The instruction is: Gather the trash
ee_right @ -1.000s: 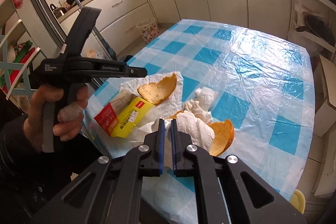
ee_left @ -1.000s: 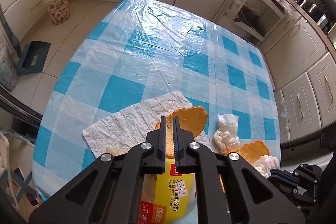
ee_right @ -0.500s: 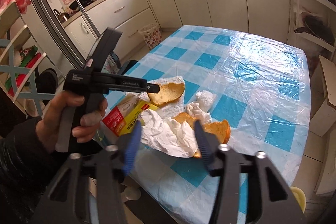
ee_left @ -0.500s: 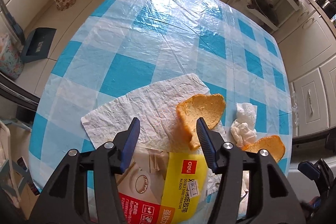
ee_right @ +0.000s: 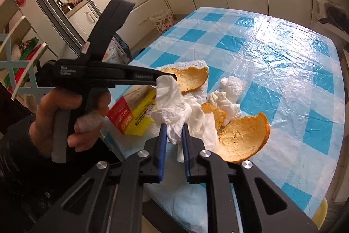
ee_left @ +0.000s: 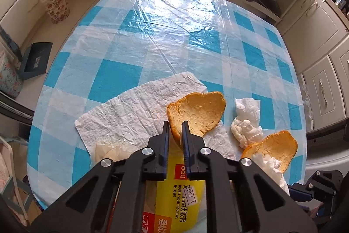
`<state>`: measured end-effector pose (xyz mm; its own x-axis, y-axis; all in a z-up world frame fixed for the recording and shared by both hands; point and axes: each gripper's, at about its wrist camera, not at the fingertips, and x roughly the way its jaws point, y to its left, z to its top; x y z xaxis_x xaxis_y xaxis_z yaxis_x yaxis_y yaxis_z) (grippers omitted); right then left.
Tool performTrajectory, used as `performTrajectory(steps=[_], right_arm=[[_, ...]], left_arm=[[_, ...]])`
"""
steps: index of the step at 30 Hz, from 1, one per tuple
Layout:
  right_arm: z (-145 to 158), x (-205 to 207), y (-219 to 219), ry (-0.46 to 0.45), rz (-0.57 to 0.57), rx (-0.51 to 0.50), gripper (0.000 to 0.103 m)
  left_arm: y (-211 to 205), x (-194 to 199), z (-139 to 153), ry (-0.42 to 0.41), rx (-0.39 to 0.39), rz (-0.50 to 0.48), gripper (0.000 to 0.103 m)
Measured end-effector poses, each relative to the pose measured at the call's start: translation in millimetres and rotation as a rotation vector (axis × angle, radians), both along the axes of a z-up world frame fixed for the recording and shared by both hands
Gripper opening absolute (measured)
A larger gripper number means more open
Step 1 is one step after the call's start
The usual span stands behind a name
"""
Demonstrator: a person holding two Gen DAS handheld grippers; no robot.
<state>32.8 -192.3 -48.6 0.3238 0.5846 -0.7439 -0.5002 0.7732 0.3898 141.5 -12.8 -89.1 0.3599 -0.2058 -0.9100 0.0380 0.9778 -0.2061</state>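
My left gripper (ee_left: 175, 123) is closing its jaws, and the near edge of an orange peel (ee_left: 198, 113) sits pinched between them. That peel lies on a flat paper towel (ee_left: 130, 110). In the right wrist view a person's hand holds this gripper (ee_right: 172, 76) side-on at the same peel (ee_right: 192, 80). My right gripper (ee_right: 174, 126) is closing too, with a crumpled white tissue (ee_right: 172, 102) squeezed between its pads. A larger peel (ee_right: 244, 137) lies just right of the tissue, and a small piece (ee_right: 214, 114) behind it. A yellow and red tape package (ee_left: 176, 195) lies under the left gripper.
More balled tissues (ee_left: 246, 123) rest between the two peels. The table (ee_left: 165, 21) wears a blue and white checked plastic cover. A floral waste basket (ee_left: 57, 6) stands on the floor beyond the far left corner. Cabinets ring the room.
Both grippers went from shut to wide open, sank toward the table, then closed: the left on the peel's edge, the right on the crumpled tissue.
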Motion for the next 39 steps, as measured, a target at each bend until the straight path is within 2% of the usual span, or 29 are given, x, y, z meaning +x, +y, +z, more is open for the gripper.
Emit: performTrajectory(steps=[3, 8, 19, 30, 39], right_arm=[[10.0, -0.5, -8.3, -0.018, -0.018, 0.052, 0.015], [29.3, -4.1, -25.9, -0.065, -0.065, 0.097, 0.014], [36.9, -7.8, -72.4, -0.096, -0.199, 0.083, 0.014], [12.4, -29.0, -151.8, -0.041, -0.381, -0.01, 0.014], [-3.8, -38.9, -188.4, 0.013, -0.476, -0.073, 0.014]], left_arm=[[4.3, -2.1, 9.2, -0.034, -0.014, 0.008, 0.006], [11.4, -3.3, 17.4, -0.059, -0.048, 0.014, 0.005], [7.0, -11.2, 33.1, -0.128, -0.112, -0.008, 0.005], [-36.7, -33.0, 62.3, -0.271, -0.026, -0.092, 0.005], [-74.7, -50.4, 74.7, -0.343, 0.022, -0.168, 0.005]])
